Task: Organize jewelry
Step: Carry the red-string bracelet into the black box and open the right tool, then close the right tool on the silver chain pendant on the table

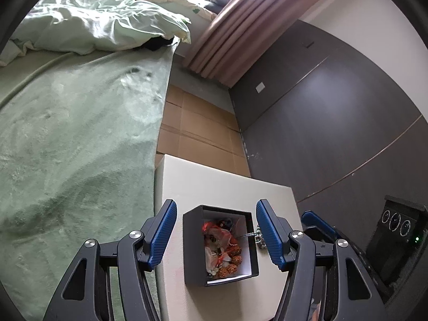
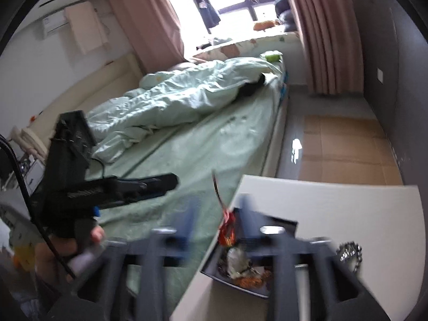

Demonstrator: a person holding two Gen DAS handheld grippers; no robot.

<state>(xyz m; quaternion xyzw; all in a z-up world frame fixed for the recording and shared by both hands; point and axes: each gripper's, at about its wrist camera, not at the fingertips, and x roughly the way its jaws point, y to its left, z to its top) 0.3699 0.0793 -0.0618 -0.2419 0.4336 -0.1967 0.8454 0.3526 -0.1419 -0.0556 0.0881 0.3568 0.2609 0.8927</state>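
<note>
A small black box (image 1: pixel 192 251) with a white lining stands open on the white tabletop (image 1: pixel 214 182). It holds orange beads (image 1: pixel 232 262) and red and pale trinkets. My left gripper (image 1: pixel 215 230) is open, its blue fingers either side of the box and clear of it. A silver chain (image 1: pixel 251 236) lies just right of the box, partly behind a finger. The right wrist view is blurred. There my right gripper (image 2: pixel 220 211) hangs open over the box (image 2: pixel 281 223), with a red piece (image 2: pixel 227 227) loose between its fingers. The silver chain (image 2: pixel 350 252) lies to the right.
A bed with a green blanket (image 1: pixel 80 147) runs along the table's left edge. Flattened cardboard (image 1: pixel 198 123) covers the floor beyond, and a dark wall (image 1: pixel 334 133) closes the right. A hand (image 2: pixel 80 243) holds the left gripper (image 2: pixel 165 183) over the bed's edge.
</note>
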